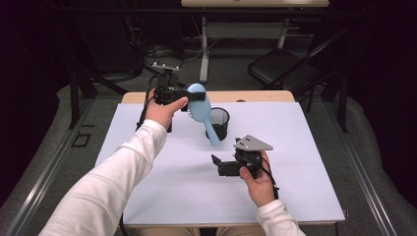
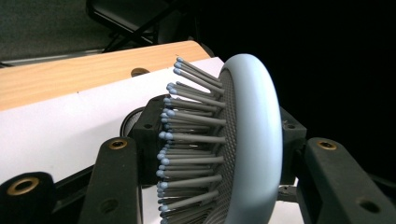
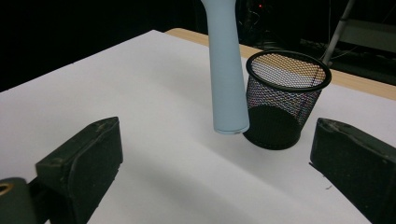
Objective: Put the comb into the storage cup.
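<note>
Hairbrush (image 1: pixel 202 112) is held by its padded head, clamped between the fingers of the left gripper (image 1: pixel 193 96), so that the handle hangs free and tilted down beside the mesh cup (image 1: pixel 218 123), apparently to be lowered into it handle-first. It is kept above the white surface (image 1: pixel 172 187), with its end just off the cup's rim. The left forearm is stretched forward and raised. The right gripper (image 1: pixel 216 164) is rested low near the front, fingers held apart and empty, aimed at the cup.
</note>
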Available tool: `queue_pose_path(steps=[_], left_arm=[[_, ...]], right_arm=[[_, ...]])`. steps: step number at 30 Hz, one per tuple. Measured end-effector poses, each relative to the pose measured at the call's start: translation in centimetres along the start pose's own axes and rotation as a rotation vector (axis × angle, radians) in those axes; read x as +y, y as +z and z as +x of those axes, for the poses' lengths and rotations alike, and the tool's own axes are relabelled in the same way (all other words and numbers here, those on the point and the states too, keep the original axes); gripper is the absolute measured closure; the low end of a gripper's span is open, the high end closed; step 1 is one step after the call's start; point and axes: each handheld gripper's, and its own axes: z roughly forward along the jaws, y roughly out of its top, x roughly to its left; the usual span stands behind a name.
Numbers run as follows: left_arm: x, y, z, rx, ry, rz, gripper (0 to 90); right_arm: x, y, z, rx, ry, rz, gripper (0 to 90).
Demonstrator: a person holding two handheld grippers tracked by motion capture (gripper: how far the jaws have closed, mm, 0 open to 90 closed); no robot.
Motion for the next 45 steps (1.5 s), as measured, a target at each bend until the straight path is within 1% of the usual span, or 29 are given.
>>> queue_pose_path(steps=[3,6,7,10,13,15,18,22,29,34,41,45], left_arm=[[0.2,0.2,-0.2,0.001,0.023,-0.005,50.3],[0.3,0.4,-0.3,0.004,0.034,-0.012,50.3],[0.4,0.5,-0.5,0.005,0.043,-0.019,50.3],[0.5,0.6,-0.6,0.009,0.044,-0.028,50.3],[0.8,0.7,-0.6,0.014,0.066,-0.039,50.3],[0.8,0.7,-0.6,0.017,0.067,-0.043,50.3],[1.1,0.7,-0.7,0.033,0.082,-0.057,50.3],[1.4,0.7,-0.6,0.038,0.082,-0.066,50.3],[1.8,0.5,-0.4,0.044,0.076,-0.082,50.3],[2.2,0.5,-0.3,0.056,0.072,-0.096,50.3],[3.0,0.2,-0.3,0.06,0.069,-0.112,50.3],[3.5,0.1,-0.3,0.071,0.07,-0.117,50.3]], right_arm=[[0.0,0.0,-0.1,-0.003,0.002,-0.001,2.1],[0.0,0.0,-0.1,-0.004,0.002,0.001,2.2],[0.0,0.0,-0.1,-0.004,0.003,0.0,2.2],[0.0,-0.1,-0.1,-0.003,0.012,0.0,2.4],[0.0,-0.1,-0.2,-0.005,0.009,-0.003,2.5],[0.0,-0.1,-0.2,-0.005,0.011,-0.002,2.6],[0.0,-0.1,-0.2,-0.008,0.011,-0.003,3.0],[0.0,-0.1,-0.3,-0.009,0.008,0.0,3.0],[0.0,-0.1,-0.4,-0.012,0.018,0.004,3.0],[0.0,-0.1,-0.4,-0.013,0.018,0.004,3.0],[0.0,-0.1,-0.5,-0.014,0.019,0.001,3.2],[0.0,-0.1,-0.5,-0.014,0.019,0.001,3.2]])
